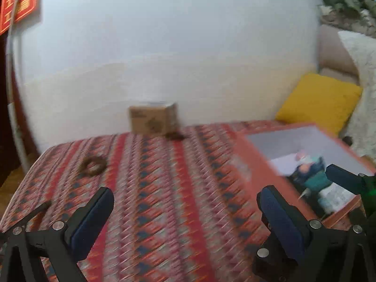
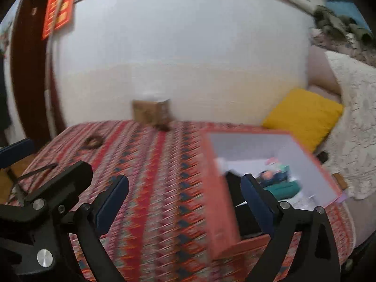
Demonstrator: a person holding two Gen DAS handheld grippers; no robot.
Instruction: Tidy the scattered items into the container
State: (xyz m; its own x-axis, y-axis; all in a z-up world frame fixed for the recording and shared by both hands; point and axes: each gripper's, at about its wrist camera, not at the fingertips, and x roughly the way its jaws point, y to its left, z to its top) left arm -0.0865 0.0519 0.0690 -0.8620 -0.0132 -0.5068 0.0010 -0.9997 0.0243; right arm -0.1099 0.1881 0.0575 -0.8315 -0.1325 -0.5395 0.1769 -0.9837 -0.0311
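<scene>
Although both views are smeared by motion blur, the red open box (image 2: 221, 188) on the patterned tablecloth (image 1: 164, 188) plainly holds several things already: a teal item (image 2: 282, 189) and some pale and dark pieces too blurred to name. At least 3 things are left outside it: a brown ring-shaped item (image 1: 92, 164) toward the far left, a dark strap-like piece (image 2: 38, 172) near the left edge, and a small dark clump (image 1: 174, 136) at the foot of the cardboard box (image 1: 152, 118). The left gripper (image 1: 183, 211) and right gripper (image 2: 185, 197) both have their jaws spread wide, grasping nothing. I judge the tidying roughly midway.
</scene>
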